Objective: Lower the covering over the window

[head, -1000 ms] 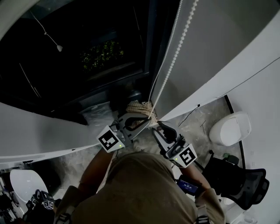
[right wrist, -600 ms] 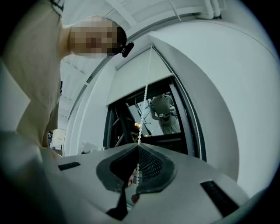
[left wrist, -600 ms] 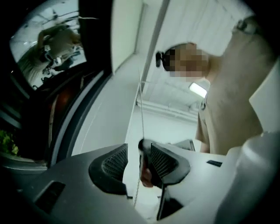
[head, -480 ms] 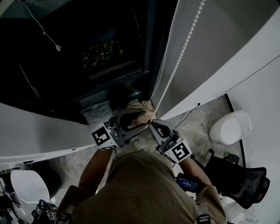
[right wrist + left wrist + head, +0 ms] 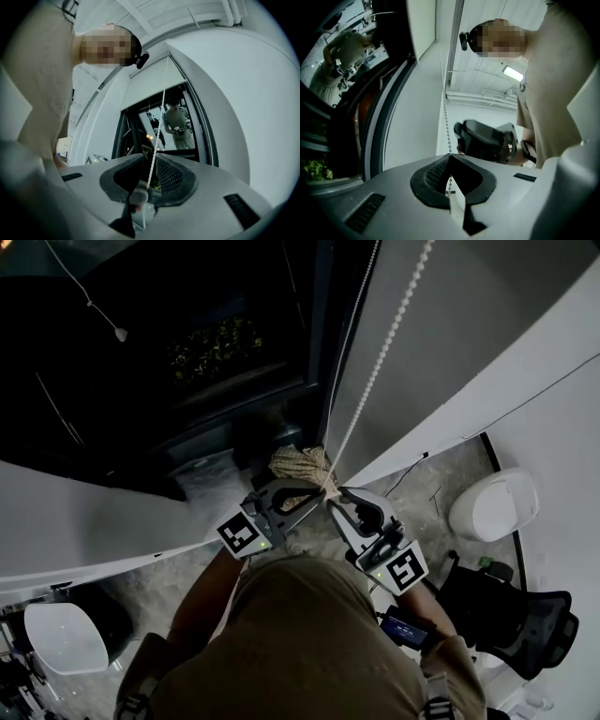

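Observation:
A white bead chain (image 5: 375, 371) runs down from the top right, beside the dark window (image 5: 187, 352), to both grippers. My left gripper (image 5: 317, 491) has just closed its jaws, and in the left gripper view they (image 5: 450, 155) meet on the bead chain (image 5: 446, 126). To its right my right gripper (image 5: 339, 501) has just been opening. In the right gripper view its jaws (image 5: 149, 157) stand apart, with the chain (image 5: 159, 126) hanging free through the gap. A white blind (image 5: 152, 84) covers the top of the window there.
A tan woven bundle (image 5: 300, 465) lies just beyond the gripper tips. A white round stool (image 5: 492, 507) and a black office chair (image 5: 516, 615) stand at the right. Another white round seat (image 5: 61, 638) is at the lower left. A second thin cord with a knob (image 5: 120, 334) hangs over the glass.
Half a second ago the left jaws stood wide apart; now they are shut on the chain and slightly lower. The right jaws, pinched together then, have parted.

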A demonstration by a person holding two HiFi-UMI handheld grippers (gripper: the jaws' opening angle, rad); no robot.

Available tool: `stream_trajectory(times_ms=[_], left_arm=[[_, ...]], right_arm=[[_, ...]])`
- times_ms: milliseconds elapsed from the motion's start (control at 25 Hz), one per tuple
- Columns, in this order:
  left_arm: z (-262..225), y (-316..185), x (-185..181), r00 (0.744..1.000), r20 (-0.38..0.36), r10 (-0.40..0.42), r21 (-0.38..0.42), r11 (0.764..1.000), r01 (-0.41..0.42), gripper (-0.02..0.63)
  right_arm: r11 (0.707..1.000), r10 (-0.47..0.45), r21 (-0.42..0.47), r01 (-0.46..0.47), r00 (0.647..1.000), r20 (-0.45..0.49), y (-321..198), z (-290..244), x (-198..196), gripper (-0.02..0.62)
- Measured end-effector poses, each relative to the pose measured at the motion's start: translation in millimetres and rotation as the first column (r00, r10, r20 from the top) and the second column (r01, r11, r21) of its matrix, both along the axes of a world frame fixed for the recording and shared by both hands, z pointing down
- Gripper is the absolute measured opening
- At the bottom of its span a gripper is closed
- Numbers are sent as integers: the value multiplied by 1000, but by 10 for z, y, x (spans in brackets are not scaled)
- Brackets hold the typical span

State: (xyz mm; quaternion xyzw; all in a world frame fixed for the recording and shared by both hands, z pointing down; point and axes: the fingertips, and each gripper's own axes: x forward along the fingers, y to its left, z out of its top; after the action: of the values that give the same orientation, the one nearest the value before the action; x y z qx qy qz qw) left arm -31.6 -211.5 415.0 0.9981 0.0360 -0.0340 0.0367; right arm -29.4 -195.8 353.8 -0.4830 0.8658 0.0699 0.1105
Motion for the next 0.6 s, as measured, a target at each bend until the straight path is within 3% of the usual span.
stream_trajectory(times_ms=[160,280,320,400,520,600], left_arm=[[186,194,55,999,-7,36,-65,997,-37,17],[141,197,-6,999,-28,42,-77,996,-44,17],[92,158,-67,997,-60,45,-98,994,-51,18],[-89,-3,-231,986,-166,33,-125,991,-54,104],[-458,-105,-238,975,-218,32,-61,997,-47,123],[-577,-33,-83,985,-165,56,-10,998,-59,123]], right_arm=[[996,14,-86,-18,999,-46,-246,72,-51,50],[996,27,-87,-27,1000,-1,-237,86,-56,15],[996,27,-84,-26,1000,15,-220,122,-50,14],[993,15,-115,-12,1000,17,-215,317,-68,14],[980,-29,-195,26,1000,-11,-192,656,-197,14],[978,-49,-204,44,999,-18,-183,698,-278,14]])
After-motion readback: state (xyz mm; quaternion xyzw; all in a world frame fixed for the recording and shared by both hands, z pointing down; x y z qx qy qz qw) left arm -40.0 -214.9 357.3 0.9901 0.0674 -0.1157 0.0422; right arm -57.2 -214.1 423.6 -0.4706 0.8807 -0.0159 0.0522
